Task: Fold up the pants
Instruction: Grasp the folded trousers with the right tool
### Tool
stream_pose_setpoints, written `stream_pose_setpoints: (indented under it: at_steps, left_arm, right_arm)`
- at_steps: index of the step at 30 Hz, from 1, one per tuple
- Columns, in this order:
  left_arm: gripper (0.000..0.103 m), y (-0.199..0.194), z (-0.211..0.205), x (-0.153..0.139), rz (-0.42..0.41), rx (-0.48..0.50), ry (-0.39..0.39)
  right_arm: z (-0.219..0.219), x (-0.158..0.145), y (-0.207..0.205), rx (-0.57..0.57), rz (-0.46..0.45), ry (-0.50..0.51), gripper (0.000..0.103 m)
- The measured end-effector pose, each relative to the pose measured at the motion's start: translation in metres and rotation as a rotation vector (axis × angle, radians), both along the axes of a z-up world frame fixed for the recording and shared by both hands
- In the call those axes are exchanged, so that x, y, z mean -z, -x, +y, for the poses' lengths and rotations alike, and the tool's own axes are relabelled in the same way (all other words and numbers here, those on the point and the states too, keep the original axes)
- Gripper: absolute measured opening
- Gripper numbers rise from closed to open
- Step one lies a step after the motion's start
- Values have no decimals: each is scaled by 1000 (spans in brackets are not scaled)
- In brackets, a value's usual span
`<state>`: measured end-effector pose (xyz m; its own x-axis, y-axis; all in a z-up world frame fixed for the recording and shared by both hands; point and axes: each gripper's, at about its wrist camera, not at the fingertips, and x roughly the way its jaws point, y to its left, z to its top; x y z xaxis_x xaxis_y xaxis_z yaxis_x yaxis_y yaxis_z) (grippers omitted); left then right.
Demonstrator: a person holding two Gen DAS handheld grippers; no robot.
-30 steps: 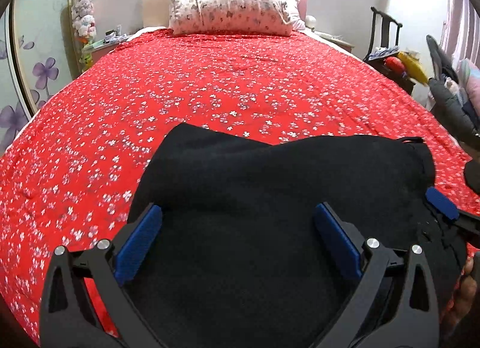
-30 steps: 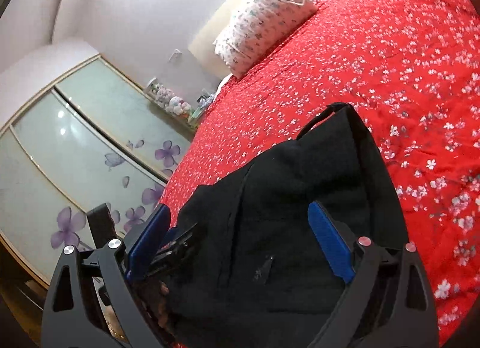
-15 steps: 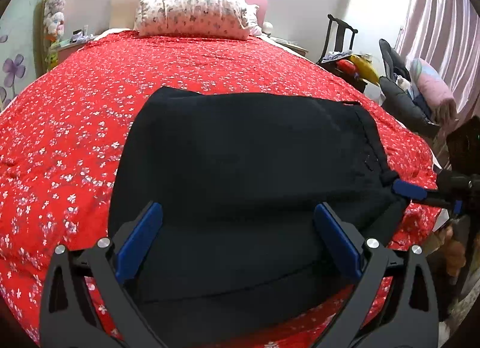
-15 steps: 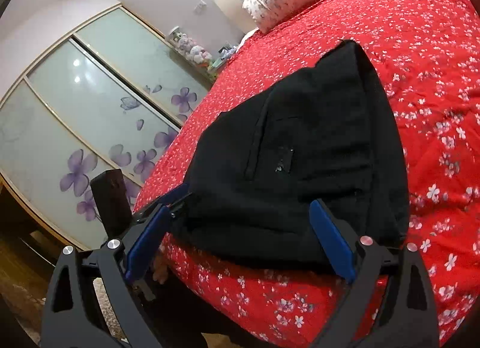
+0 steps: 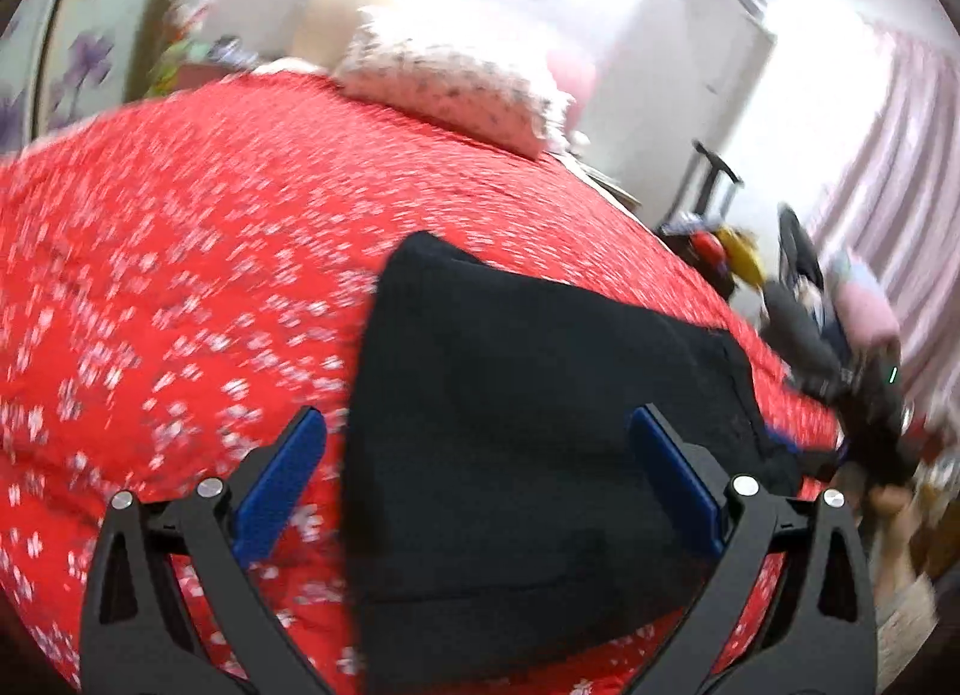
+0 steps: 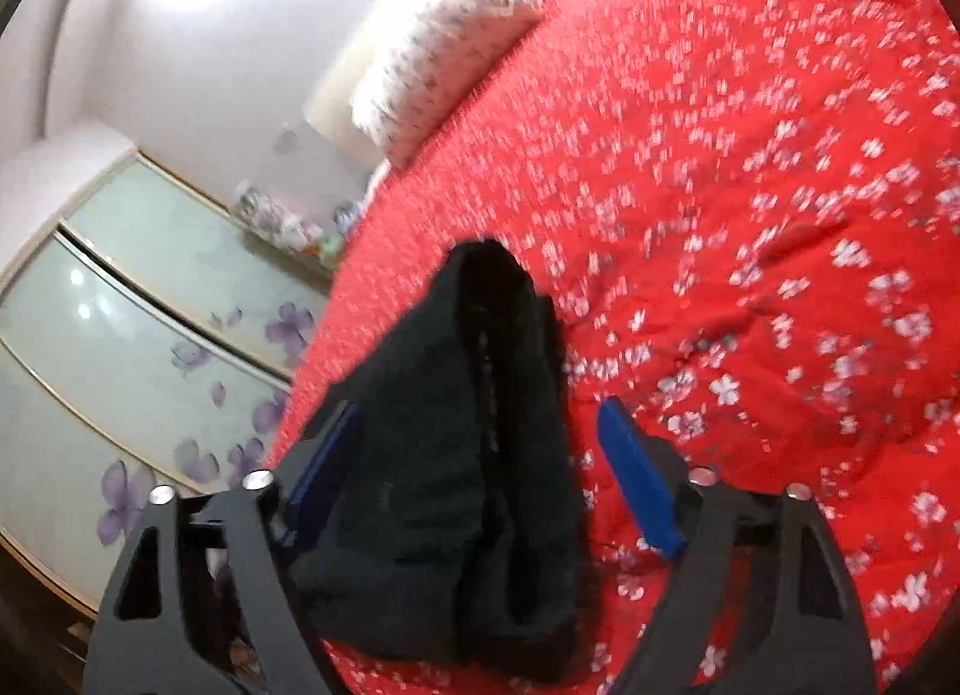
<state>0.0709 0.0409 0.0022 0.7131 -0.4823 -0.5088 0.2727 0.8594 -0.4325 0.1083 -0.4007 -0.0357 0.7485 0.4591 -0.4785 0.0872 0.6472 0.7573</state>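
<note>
While the black pants (image 5: 540,431) lie on the red bedspread (image 5: 180,251), both claws, left (image 5: 474,479) and right (image 6: 480,473), gape wide, gripping nothing

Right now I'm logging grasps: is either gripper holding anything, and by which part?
Nothing is visibly held. The left gripper and right gripper both stand open over the folded black fabric pants, which lie on the red floral bedspread.

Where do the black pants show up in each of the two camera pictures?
Left wrist view: black pants fill the lower centre, on the red bedspread.
Right wrist view: pants sit lower centre-left, bunched.
Shared landmark: floral pillow, also at.
</note>
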Motion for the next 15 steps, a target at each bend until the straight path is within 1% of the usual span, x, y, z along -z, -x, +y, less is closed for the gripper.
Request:
stream_pose_setpoints:
  at_steps: [2, 4, 5, 6, 7, 9, 11, 12, 15]
  left_arm:
    - [101, -5, 10, 3, 38, -24, 50]
    - [101, -7, 19, 7, 65, -48, 88]
    - [101, -8, 23, 8, 75, -59, 100]
    - [101, -8, 25, 8, 78, -65, 106]
    - [101, -8, 27, 9, 84, -71, 113]
    - [101, -8, 29, 10, 96, -78, 120]
    - [101, -7, 29, 12, 104, -81, 123]
    - [101, -7, 28, 12, 105, -82, 119]
    - [101, -6, 26, 11, 103, -82, 99]
  right_arm:
    - [8, 4, -7, -25, 32, 42, 79]
    - [15, 0, -9, -38, 35, 78, 78]
    - [16, 0, -9, -44, 32, 72, 76]
    - [17, 1, -9, -65, 23, 38, 73]
    - [19, 0, -9, -80, 21, 22, 73]
    - [23, -3, -8, -102, 19, 60, 73]
    - [26, 0, -10, -120, 36, 68, 73]
    - [26, 3, -14, -122, 50, 55, 73]
    - [24, 5, -19, -136, 57, 13, 73]
